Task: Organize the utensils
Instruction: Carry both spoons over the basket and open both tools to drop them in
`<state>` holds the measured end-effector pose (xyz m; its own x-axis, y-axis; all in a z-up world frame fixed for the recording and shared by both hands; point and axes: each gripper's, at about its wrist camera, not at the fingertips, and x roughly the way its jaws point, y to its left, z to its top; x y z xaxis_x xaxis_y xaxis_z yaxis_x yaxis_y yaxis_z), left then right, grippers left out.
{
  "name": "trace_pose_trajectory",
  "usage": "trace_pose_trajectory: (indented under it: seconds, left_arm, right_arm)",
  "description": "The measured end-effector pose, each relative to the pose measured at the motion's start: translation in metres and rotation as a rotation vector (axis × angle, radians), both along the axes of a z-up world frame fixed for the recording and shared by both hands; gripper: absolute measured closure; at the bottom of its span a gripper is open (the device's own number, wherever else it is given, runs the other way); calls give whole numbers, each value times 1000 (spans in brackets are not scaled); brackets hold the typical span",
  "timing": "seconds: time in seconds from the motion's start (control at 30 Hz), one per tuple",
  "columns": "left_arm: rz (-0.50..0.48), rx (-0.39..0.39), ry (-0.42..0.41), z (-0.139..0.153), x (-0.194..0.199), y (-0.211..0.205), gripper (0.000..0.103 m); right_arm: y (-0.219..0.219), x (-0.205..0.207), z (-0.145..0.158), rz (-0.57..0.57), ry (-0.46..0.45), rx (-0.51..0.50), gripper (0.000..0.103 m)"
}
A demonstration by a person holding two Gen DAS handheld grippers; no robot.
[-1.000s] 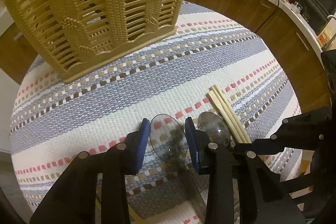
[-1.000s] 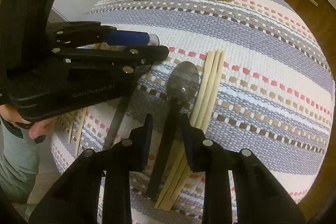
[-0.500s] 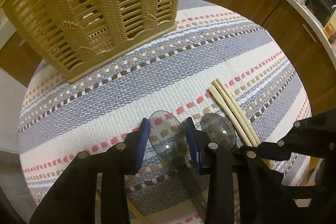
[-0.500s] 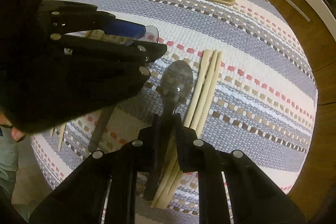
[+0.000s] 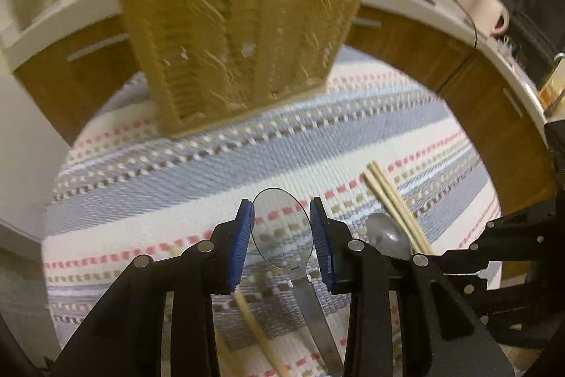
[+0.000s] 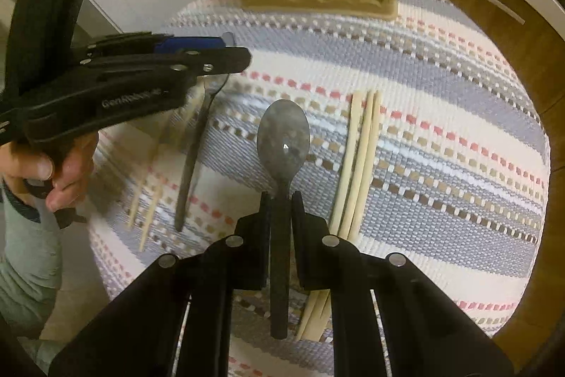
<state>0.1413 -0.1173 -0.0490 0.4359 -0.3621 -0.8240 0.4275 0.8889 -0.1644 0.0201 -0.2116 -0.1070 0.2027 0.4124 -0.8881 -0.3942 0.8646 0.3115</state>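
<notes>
- The left hand-held gripper (image 5: pixel 280 237) is pinching a clear plastic spoon (image 5: pixel 282 228) by the bowl between its blue pads (image 5: pixel 243 242), with the handle trailing down toward the camera.
- The right hand-held gripper (image 6: pixel 280 218) is pressed tight on the neck of a dark smoky spoon (image 6: pixel 283 138), bowl sticking out in front, black handle running back between the fingers.
- A bundle of pale chopsticks (image 6: pixel 360 161) is lying on the striped woven mat (image 6: pixel 441 136) just to the right of that spoon.
- A couple more chopsticks (image 6: pixel 150 214) are sitting on the mat's left side, kinda blurry.
- The tan woven-look plastic basket (image 5: pixel 240 48) is standing at the far edge of the mat, well apart from both spoons.
- A hand (image 6: pixel 49 165) is gripping the left tool's handle.
</notes>
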Motion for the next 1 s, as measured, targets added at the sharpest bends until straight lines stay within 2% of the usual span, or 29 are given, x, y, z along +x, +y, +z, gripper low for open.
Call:
trace_pose_trajectory:
  seconds: [0.1, 0.27, 0.47, 0.6, 0.7, 0.8, 1.0]
  left_arm:
    - [17, -34, -51, 22, -6, 14, 71]
    - [41, -111, -168, 74, -17, 30, 72]
    - [73, -174, -353, 144, -19, 41, 72]
    - [112, -165, -496, 185, -12, 36, 72]
    - [136, -176, -561, 204, -1, 30, 72]
    - [157, -180, -613, 213, 12, 23, 72]
    - [189, -184, -673, 205, 47, 9, 72]
  right_arm:
    - [-9, 1, 17, -5, -39, 55, 93]
    - [-35, 11, 57, -15, -169, 134, 93]
    - [-56, 29, 119, -77, -398, 221, 93]
    - [-81, 40, 163, -129, -569, 261, 93]
    - [-96, 60, 194, -173, -697, 262, 93]
    - [-95, 89, 205, -219, -812, 245, 93]
    - [-101, 129, 202, -269, -900, 220, 93]
